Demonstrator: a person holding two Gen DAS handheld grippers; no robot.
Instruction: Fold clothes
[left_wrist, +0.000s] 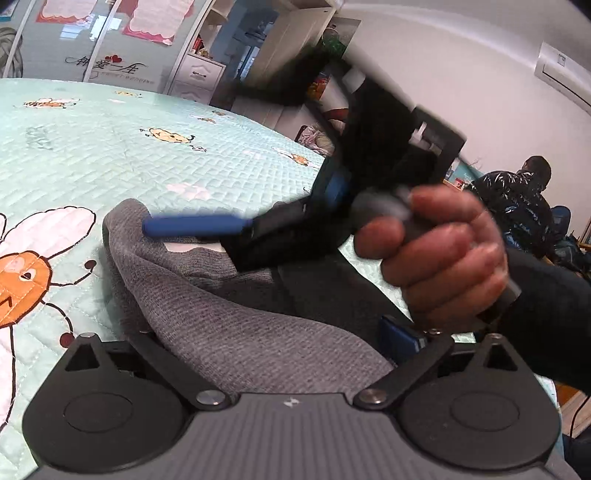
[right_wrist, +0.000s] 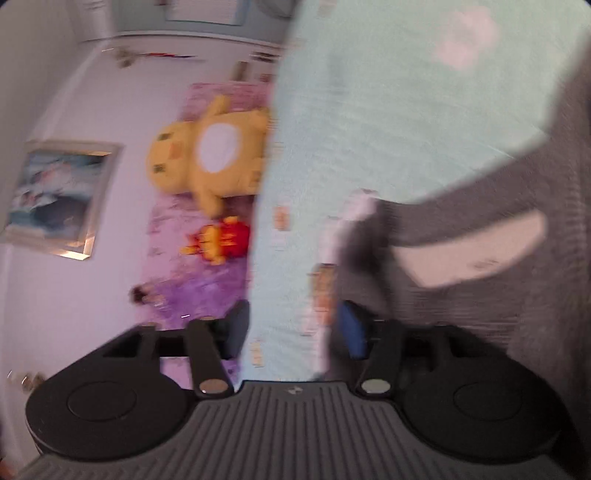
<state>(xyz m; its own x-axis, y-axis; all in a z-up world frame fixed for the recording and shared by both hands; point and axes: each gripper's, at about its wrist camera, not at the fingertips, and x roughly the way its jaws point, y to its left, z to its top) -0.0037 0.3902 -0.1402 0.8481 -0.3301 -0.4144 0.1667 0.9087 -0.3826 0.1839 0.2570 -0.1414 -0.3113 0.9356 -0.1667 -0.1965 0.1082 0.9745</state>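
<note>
Hand (left_wrist: 436, 254) levels right gripper (left_wrist: 207, 230) over grey garment (left_wrist: 229, 332).

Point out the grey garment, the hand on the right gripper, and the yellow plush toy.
grey garment (left_wrist: 229, 332): left wrist view, knit body.
hand (left_wrist: 443, 254): left wrist view, knuckles.
yellow plush toy (right_wrist: 210, 147): right wrist view, white belly.

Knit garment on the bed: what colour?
Grey, a ribbed knit garment with a white neck label, lying on the mint cartoon-print bedspread. Sharpest in the left wrist view.
</note>
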